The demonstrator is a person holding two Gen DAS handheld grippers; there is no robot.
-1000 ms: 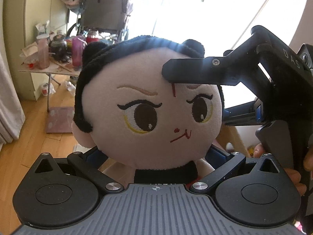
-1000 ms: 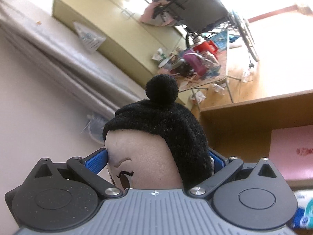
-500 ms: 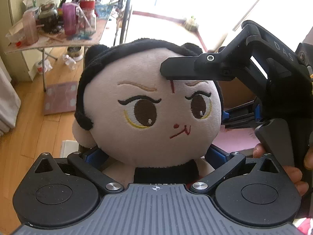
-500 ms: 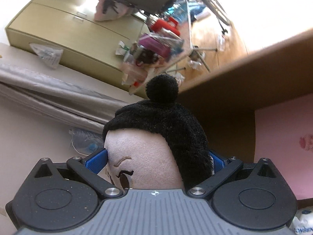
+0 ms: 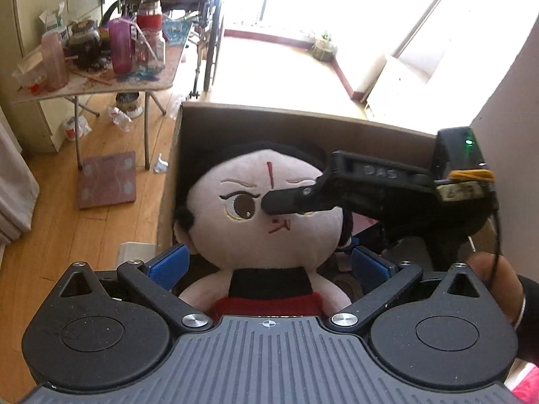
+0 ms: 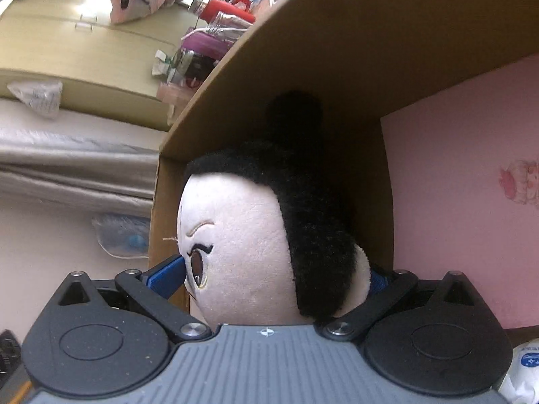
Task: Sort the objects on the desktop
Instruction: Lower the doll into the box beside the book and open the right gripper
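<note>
One cardboard box point(image 5: 303, 124) stands open, and one plush doll point(image 5: 269, 222) sits inside it against the far wall, its black hair point(image 6: 303, 181) up under the box's edge. The right gripper point(image 6: 269, 279) has its two blue fingers point(image 6: 165, 274) pressed on the doll's head — one at the eye, one behind the ear. The left gripper point(image 5: 269, 262) is spread wide beside the doll's body, its fingers point(image 5: 168, 262) not touching it.

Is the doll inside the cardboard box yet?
Inside: the doll has cardboard box walls behind and beside its head in both views.
</note>
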